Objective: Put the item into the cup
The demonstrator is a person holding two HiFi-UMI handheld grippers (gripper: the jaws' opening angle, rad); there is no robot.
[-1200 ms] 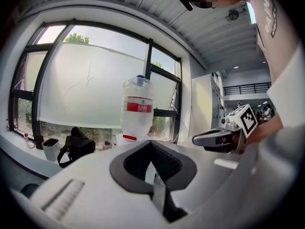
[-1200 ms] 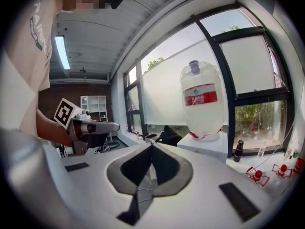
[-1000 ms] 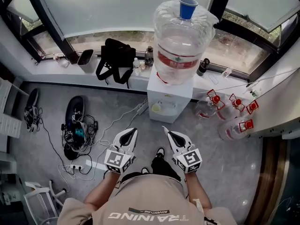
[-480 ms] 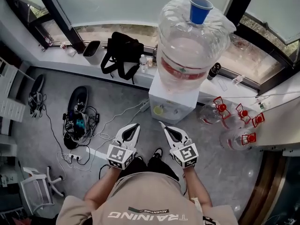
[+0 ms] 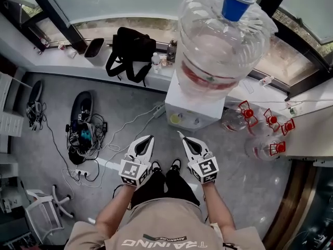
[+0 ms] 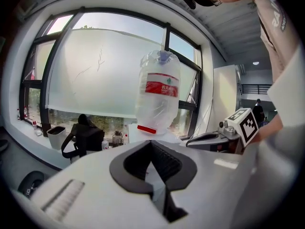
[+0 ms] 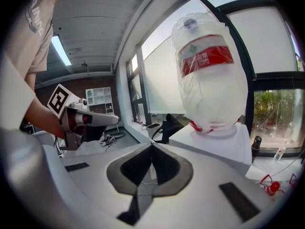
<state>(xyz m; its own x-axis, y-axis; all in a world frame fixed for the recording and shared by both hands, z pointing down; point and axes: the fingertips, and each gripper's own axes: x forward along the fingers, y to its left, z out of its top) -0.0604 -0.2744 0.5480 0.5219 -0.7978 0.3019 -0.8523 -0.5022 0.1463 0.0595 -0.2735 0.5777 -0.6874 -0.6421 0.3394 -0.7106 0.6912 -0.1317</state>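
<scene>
A blue cup [image 5: 235,3] stands upright on top of the big upturned water jug [image 5: 218,46], which sits on a white dispenser [image 5: 193,113]. My left gripper [image 5: 149,138] and right gripper [image 5: 181,135] are held side by side in front of the person's body, low before the dispenser and pointing at it. Both are shut with nothing between the jaws. In the left gripper view the jaws [image 6: 151,142] meet under the jug [image 6: 158,94], with the cup [image 6: 164,56] a bluish shape on top. The right gripper [image 7: 152,143] faces the jug [image 7: 212,75]. No loose item shows.
A black backpack [image 5: 130,51], small bottles and a grey bin [image 5: 94,48] sit on the window sill. Cables and a power strip [image 5: 86,145] lie on the floor at left. Several spare jugs with red caps [image 5: 263,132] stand right of the dispenser. A white chair [image 5: 39,212] is lower left.
The person has come closer to the dispenser, so the jug and cup loom larger and further right. Both grippers stay shut and side by side.
</scene>
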